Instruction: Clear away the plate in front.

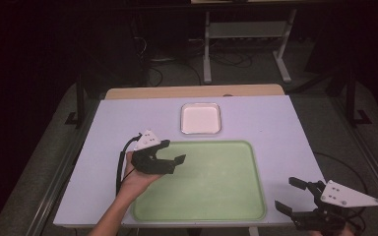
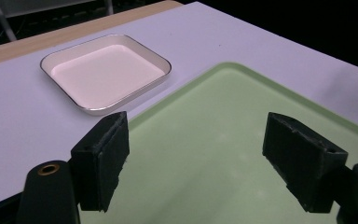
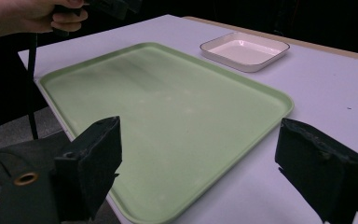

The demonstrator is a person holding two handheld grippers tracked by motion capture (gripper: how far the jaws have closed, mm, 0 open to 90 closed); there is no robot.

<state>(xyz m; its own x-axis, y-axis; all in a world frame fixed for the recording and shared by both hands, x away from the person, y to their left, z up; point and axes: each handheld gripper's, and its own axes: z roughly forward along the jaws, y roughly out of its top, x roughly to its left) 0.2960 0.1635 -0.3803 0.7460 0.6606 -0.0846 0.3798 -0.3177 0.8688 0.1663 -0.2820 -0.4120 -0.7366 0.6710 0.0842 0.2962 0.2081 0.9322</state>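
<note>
High view showed, nearest the person's side, the right hand-held gripper at the lower right corner of the pale lavender tabletop, its two black jaws spread wide apart with nothing between them and its grey three-cornered plate on top. Just to its left lay a large light green tray, bare, its near edge close to the tabletop's front edge. Farther in, the left hand-held gripper hung over the tray's far left corner, gripped by the person's left hand, with a black cable looping off to the left; its jaws pointed toward the tray's middle. In the left gripper view those jaws stood released, well apart, with the green tray under them and nothing held. Beyond the tray's far edge, just beside it but not touching, sat a small white square dish with a thin dark rim, also bare. Past the dish ran a strip of wooden edge, and behind it a dark floor with cables and the legs of a grey stand.
</note>
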